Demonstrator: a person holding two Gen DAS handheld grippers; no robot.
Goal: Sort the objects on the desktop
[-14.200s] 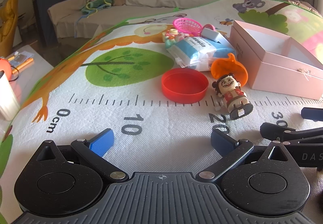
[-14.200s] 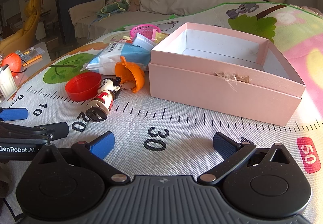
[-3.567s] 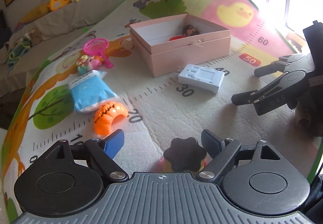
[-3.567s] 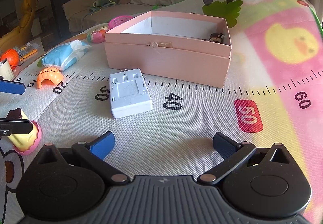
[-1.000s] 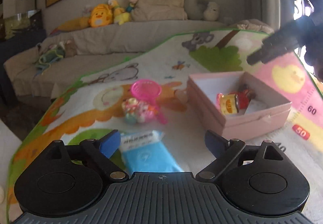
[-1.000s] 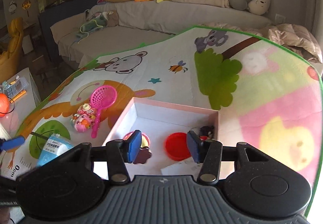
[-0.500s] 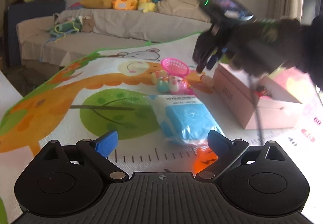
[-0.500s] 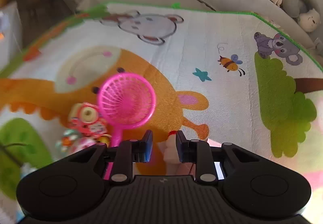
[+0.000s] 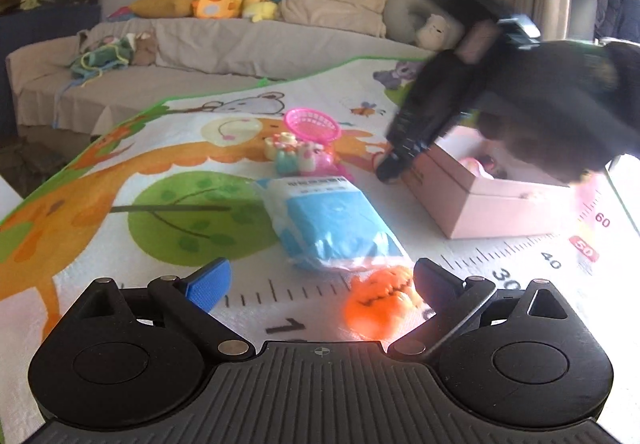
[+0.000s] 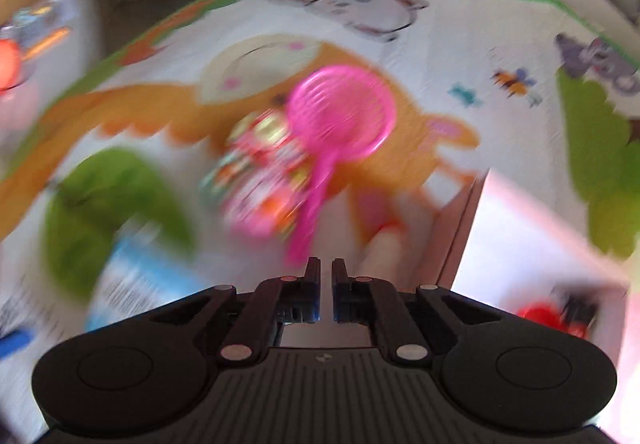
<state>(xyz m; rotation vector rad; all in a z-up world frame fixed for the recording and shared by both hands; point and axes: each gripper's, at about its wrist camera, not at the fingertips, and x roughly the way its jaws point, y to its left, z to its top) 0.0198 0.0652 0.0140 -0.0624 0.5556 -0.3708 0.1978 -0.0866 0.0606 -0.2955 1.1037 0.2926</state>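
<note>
Left wrist view is showing the sorting partly done. The pink box is sitting on the play mat at the right and is already holding some items, among them a pale pink one; what else lies inside is hidden by its near wall. Lying outside the box are the blue tissue pack, the orange pumpkin-shaped shell just in front of it, the cluster of small colourful toys and the pink scoop net behind that cluster. At least four things therefore appear to be awaiting sorting.

The left gripper is hovering low over the mat with its tongs spread wide and empty, the orange shell lying between them toward the right finger. The right gripper is reaching down beside the box's far left corner, its tip touching or nearly touching a small pale item there; blur is preventing identification.

Right wrist view is supplying what the left cannot: the right gripper's tongs are drawn nearly together with only a narrow slit between them, and nothing is visibly gripped. This view is heavily blurred, but it is showing a red item inside the box, which the other view is hiding.
</note>
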